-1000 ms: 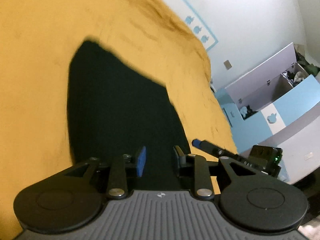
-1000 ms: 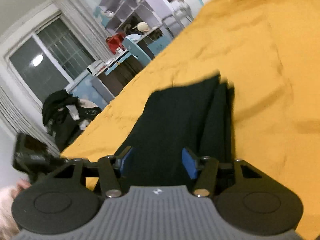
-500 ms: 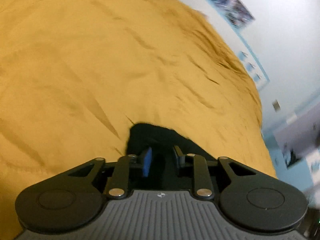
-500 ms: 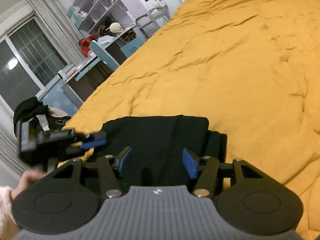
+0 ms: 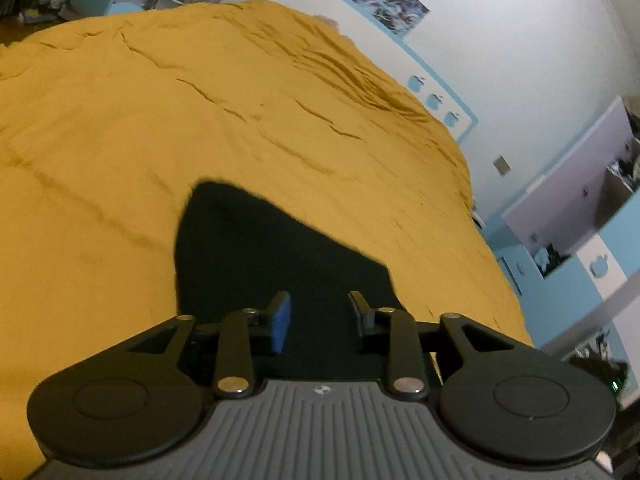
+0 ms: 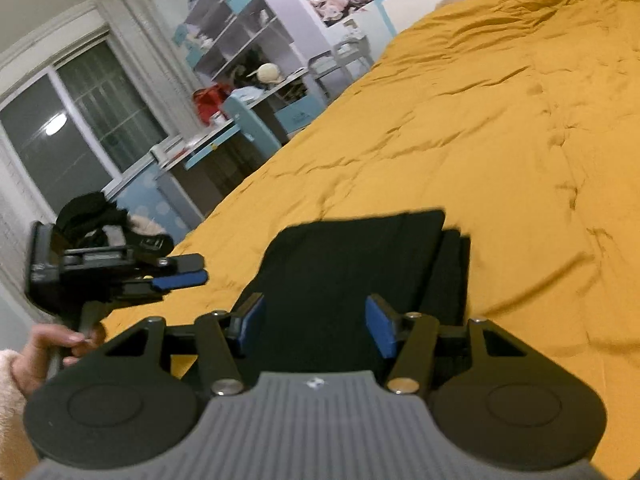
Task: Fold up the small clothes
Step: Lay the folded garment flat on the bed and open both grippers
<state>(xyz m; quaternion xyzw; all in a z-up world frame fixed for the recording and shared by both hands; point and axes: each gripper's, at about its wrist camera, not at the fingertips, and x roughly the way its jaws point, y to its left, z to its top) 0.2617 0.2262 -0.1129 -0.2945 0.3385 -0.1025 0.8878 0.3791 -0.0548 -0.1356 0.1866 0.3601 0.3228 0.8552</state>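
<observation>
A small black garment (image 6: 352, 264) lies folded flat on the yellow bedspread (image 6: 500, 128), with a narrower folded layer showing along its right side. It also shows in the left wrist view (image 5: 256, 256). My right gripper (image 6: 316, 320) is open and empty, held just above the garment's near edge. My left gripper (image 5: 320, 316) is open and empty above the garment's near end. It also shows from the side in the right wrist view (image 6: 180, 276), off the garment's left edge with a hand on its handle.
The bedspread (image 5: 160, 120) stretches far beyond the garment. A desk with a blue chair (image 6: 252, 128), shelves and a window stand left of the bed. Blue and white cabinets (image 5: 580, 240) stand right of the bed.
Both grippers pulled back and rose from the garment. The left jaws stand wider than before. The garment lies flat in a tidy rectangle where it hung and moved a second ago.
</observation>
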